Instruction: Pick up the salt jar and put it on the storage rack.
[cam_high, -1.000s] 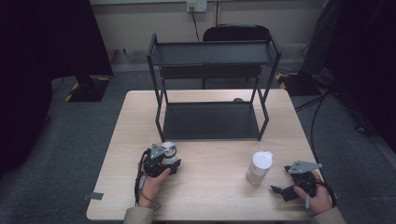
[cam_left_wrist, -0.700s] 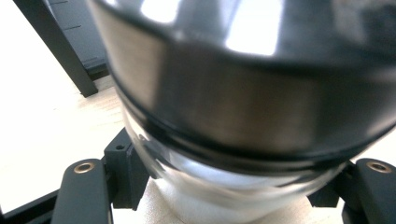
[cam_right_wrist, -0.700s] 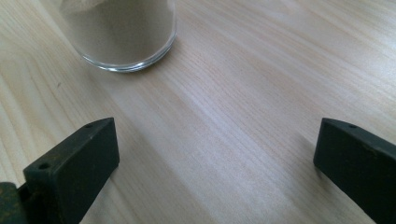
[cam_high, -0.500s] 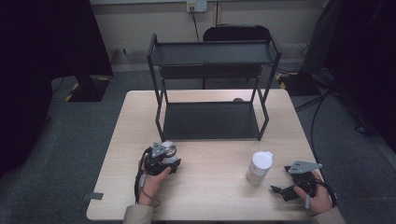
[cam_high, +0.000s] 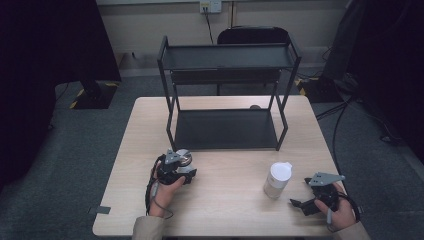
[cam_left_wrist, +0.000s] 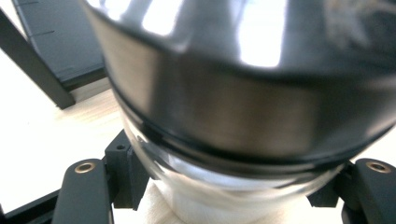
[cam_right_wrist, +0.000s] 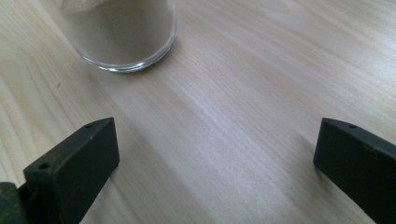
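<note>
The left hand-held gripper (cam_high: 184, 167) is lying low on the bench (cam_high: 230, 210), pinching a steel-lidded jar (cam_high: 183, 161) at its 12 o'clock.

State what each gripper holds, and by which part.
The left gripper clamps a glass jar by its glass body just below the metal lid. The right gripper is open and holds nothing.

- high view sits up above the person's edge of the counter (cam_high: 225, 210), looking forward and down; takes in the whole top plus the black rack (cam_high: 227, 95) at the far side
- left gripper view rides the left tool (cam_high: 175, 170), jammed right up against a steel-lidded jar (cam_left_wrist: 243, 107); rack foot at its top left, same rack as overhead
- right gripper view sits low, skimming the wood; glass jar (cam_right_wrist: 121, 32) just ahead, also seen from above
</note>
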